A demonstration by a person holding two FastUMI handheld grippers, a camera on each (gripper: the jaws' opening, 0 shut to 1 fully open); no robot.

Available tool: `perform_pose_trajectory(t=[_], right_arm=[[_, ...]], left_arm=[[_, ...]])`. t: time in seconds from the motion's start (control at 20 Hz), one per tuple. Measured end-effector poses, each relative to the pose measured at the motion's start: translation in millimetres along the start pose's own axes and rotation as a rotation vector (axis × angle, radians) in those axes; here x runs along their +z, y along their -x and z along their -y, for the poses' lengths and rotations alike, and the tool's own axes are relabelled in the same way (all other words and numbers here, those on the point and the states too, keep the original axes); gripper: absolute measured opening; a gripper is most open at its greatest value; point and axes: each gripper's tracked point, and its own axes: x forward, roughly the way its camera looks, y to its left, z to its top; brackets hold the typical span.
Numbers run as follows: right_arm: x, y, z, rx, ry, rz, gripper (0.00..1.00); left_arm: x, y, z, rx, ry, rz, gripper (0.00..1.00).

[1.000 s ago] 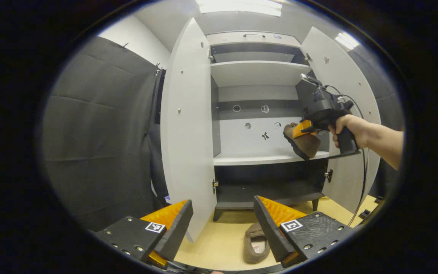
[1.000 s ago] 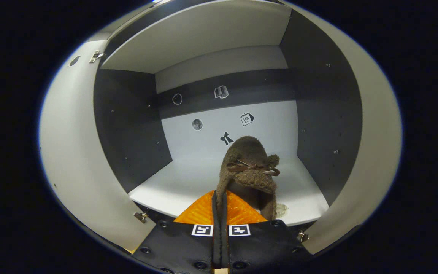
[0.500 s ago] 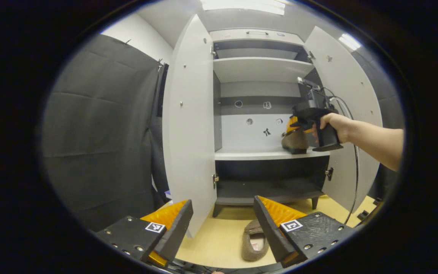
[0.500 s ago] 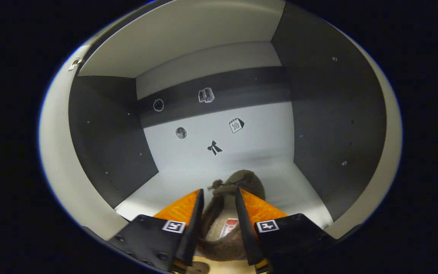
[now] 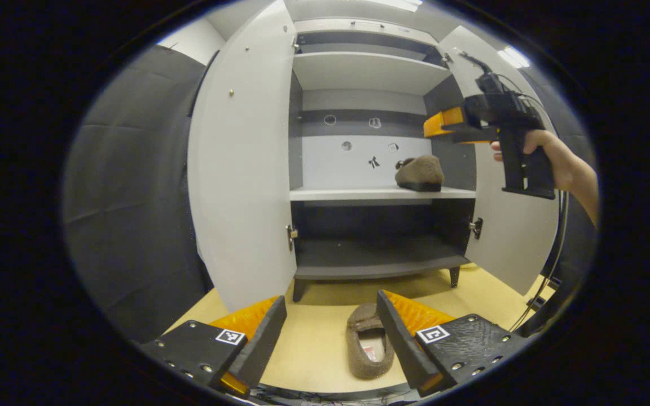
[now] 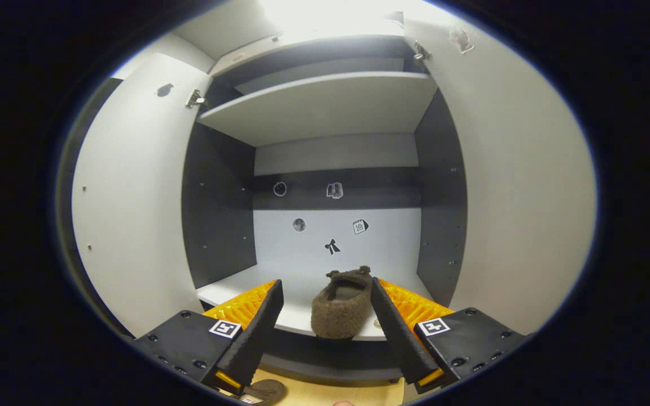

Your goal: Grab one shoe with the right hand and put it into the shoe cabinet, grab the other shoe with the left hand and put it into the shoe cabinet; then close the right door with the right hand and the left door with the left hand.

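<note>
The shoe cabinet is seen ahead of both grippers with its left door and right door swung wide open. One brown fuzzy shoe is set on the middle shelf, toward the right side wall, with its heel at the shelf's front edge and its bowed toe toward the back panel. In the right gripper view this shoe is framed between the two spread fingers but is not touched by them; it lies farther off, ahead of the tips. The lower shelf and the upper shelf are seen bare.

The second shoe is lying on the tan floor in front of the cabinet, opening upward, just ahead of the left gripper and close to its right finger, without visible contact. The left gripper's fingers are held wide apart and nothing is gripped.

In the left gripper view the right gripper is held by a hand in front of the right door, above and to the right of the shelved shoe, pointed toward the cabinet interior. Its fingers are parted and nothing is held between them.
</note>
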Motion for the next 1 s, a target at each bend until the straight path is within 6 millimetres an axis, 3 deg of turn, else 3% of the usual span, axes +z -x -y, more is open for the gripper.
perform_pose_trajectory(t=[0.05,0.3,0.5,0.65,0.7,0.8,1.0], right_arm=[[-4,15,-2,0.000,0.012,0.014,0.98],[-30,79,-11,0.005,0.034,-0.003,0.98],[-56,116,-11,-0.003,0.086,-0.048,1.00],[-69,131,-3,-0.026,0.077,-0.085,0.97],[-70,135,2,-0.040,0.066,-0.093,0.97],[-74,140,8,-0.058,0.045,-0.106,0.98],[-79,148,15,-0.078,0.057,-0.129,0.98]], left_arm=[[-10,-6,1,-0.018,-0.011,-0.030,0.94],[-75,-41,6,-0.084,-0.049,-0.199,0.94],[-111,-68,14,-0.112,-0.038,-0.300,0.94],[-132,-88,13,-0.091,-0.055,-0.365,0.95],[-139,-94,12,-0.084,-0.064,-0.392,1.00],[-151,-104,12,-0.079,-0.087,-0.435,0.87],[-165,-117,24,-0.097,-0.097,-0.459,0.89]])
